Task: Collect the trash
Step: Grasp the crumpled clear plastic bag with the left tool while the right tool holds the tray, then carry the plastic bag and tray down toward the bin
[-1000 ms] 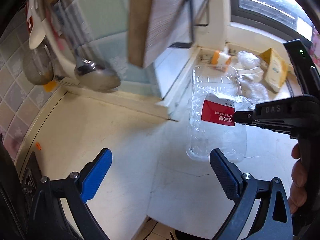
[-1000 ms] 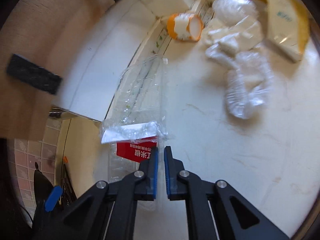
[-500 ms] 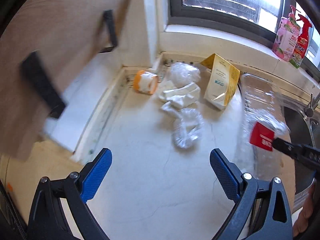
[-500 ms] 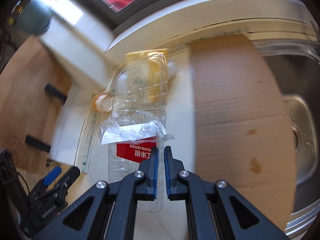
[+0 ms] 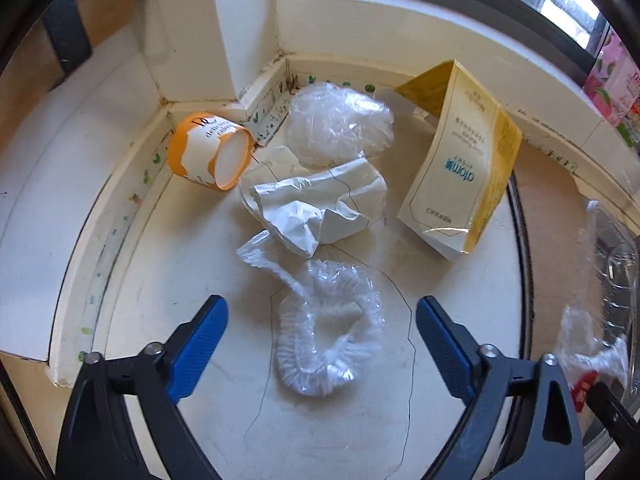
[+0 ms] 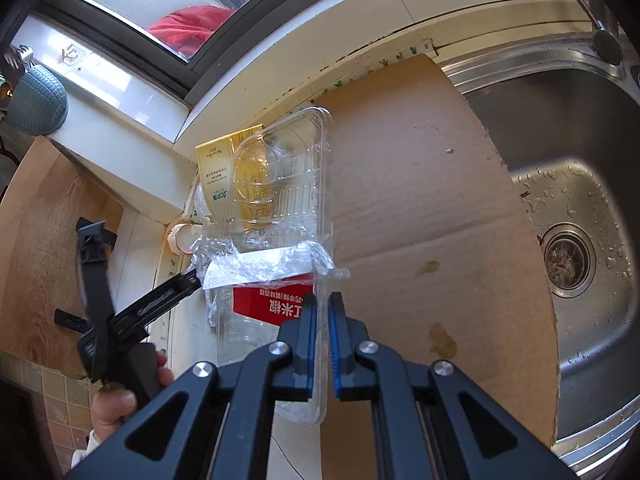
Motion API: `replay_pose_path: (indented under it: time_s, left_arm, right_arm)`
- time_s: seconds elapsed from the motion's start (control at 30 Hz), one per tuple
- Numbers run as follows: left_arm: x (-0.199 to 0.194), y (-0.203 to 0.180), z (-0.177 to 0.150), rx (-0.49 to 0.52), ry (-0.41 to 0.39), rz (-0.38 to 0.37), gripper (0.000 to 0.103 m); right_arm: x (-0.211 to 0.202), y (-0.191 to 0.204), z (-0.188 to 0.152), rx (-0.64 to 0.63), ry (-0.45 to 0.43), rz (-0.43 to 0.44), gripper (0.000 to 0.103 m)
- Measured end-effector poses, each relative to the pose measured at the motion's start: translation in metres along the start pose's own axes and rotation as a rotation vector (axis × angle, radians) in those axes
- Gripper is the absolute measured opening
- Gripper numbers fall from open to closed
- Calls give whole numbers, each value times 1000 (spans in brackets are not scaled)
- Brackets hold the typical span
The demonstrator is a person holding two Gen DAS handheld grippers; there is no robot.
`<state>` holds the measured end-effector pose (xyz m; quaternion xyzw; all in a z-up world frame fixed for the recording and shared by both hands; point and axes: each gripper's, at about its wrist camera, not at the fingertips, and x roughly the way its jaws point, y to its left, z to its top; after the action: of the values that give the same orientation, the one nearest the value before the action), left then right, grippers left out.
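Note:
My left gripper is open and empty, low over a crumpled clear plastic cover that lies between its blue fingers on the pale counter. Behind it lie a white crumpled bag, a clear plastic wad, an orange cup on its side and a yellow carton. My right gripper is shut on the edge of a clear plastic tray with a red label, held over a cardboard sheet. The tray also shows at the right edge of the left wrist view.
A steel sink with a drain lies right of the cardboard. A window sill and wall corner close off the back. A wooden cabinet door stands at the left. The left gripper's body and hand sit left of the tray.
My left gripper has swung from the stove side to the corner trash and dropped close over the clear cover. My right gripper has carried the tray from the counter to above the cardboard.

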<state>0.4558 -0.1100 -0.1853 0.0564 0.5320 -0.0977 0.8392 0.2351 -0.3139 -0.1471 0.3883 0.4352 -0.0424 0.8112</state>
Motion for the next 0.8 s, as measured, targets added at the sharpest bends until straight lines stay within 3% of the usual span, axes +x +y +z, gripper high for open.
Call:
replay_pose_path:
  time_s: [0.2,0.27,0.3,0.5,0.8]
  left_arm:
    - [15,-7,-2,-7,35,36,46]
    - [17,-5,-5,-27,44,25,18]
    - [17,-4,-6,-37,45,22,12]
    - [-12,8,-25,-55,-3,7,6]
    - [-104,15,-86,-16,-93,-33,5]
  right_arm:
    - [-2,-1,-4,-8,10,21,6]
    - [-4,-1,-6,-10,13,25,6]
    - [-5,-1,-7,-10,13,29,6]
    - [-17,2,-14,-22,1,40,6]
    - [-59,20,-48,-59,-33,65,6]
